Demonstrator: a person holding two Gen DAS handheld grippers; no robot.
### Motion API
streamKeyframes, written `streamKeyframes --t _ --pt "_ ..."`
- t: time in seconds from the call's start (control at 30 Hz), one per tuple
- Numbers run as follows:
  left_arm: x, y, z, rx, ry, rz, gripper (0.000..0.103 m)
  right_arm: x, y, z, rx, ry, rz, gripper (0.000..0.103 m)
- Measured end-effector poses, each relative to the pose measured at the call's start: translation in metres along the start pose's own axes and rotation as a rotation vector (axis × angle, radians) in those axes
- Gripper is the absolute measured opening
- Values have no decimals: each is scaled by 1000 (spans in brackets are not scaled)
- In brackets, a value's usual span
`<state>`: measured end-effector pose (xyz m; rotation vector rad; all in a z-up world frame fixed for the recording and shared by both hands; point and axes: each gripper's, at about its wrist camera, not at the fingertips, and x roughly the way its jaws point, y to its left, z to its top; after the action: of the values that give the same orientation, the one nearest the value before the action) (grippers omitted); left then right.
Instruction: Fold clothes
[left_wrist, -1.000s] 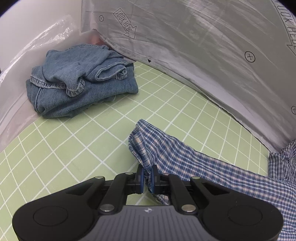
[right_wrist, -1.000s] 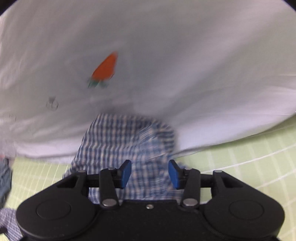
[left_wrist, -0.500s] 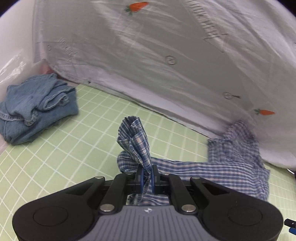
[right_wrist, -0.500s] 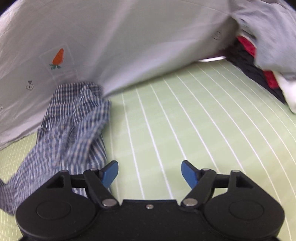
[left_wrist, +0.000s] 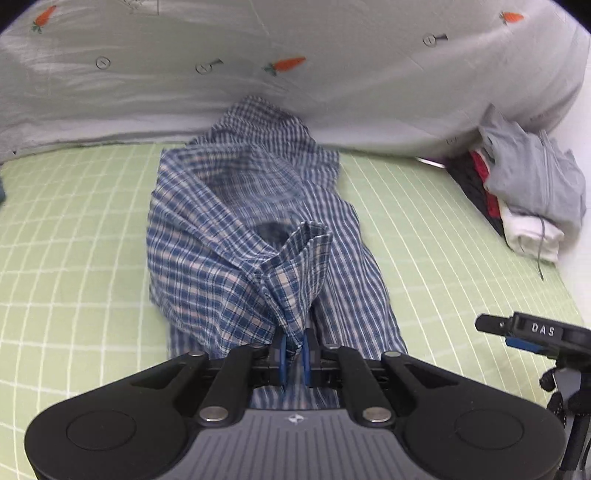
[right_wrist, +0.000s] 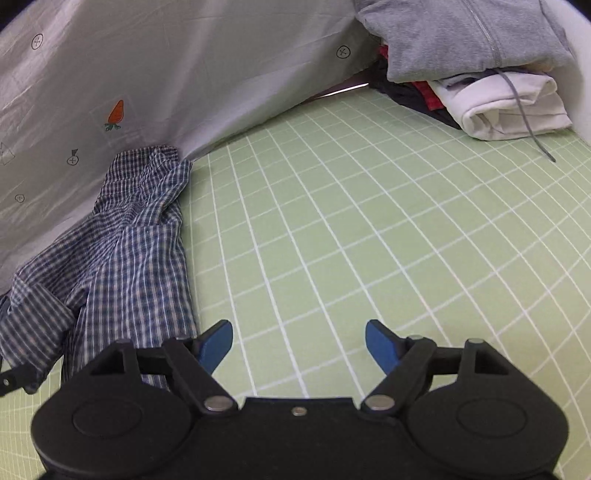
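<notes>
Left fingers (left_wrist: 282, 354) opening around the plaid shirt's (left_wrist: 236, 236) bunched edge.

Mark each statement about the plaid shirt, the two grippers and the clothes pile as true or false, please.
1. The left gripper has a bunched part of the plaid shirt between its fingers. True; its jaws are opening.
2. The right gripper grips the shirt. False: nothing is between its fingers, only the green checked mat lies beneath, and its jaws are opening.
3. A grey zip garment lies on top of the pile of folded clothes. True.
4. The sheet behind the shirt is printed with strawberries. False: the prints are orange carrots.
5. The shirt lies flat and neatly folded. False: it is crumpled, with one part lifted.
</notes>
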<state>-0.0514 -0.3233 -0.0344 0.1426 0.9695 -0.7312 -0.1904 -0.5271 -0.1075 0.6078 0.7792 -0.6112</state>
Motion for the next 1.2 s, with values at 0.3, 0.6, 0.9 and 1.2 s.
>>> streamKeyframes --t 0.3,0.6,0.9,1.2 --pt "-34 -2 -54 -64 14 64 75 -26 -2 -49 -85 88 61 82" --pt "-54 49 -86 -211 73 271 90 -38 51 -52 -157 39 150 85" --pt "-78 100 -95 -253 70 319 91 -38 111 -60 -139 18 297 79" --pt "-85 146 -89 -235 58 312 91 -22 136 -64 -73 6 272 47"
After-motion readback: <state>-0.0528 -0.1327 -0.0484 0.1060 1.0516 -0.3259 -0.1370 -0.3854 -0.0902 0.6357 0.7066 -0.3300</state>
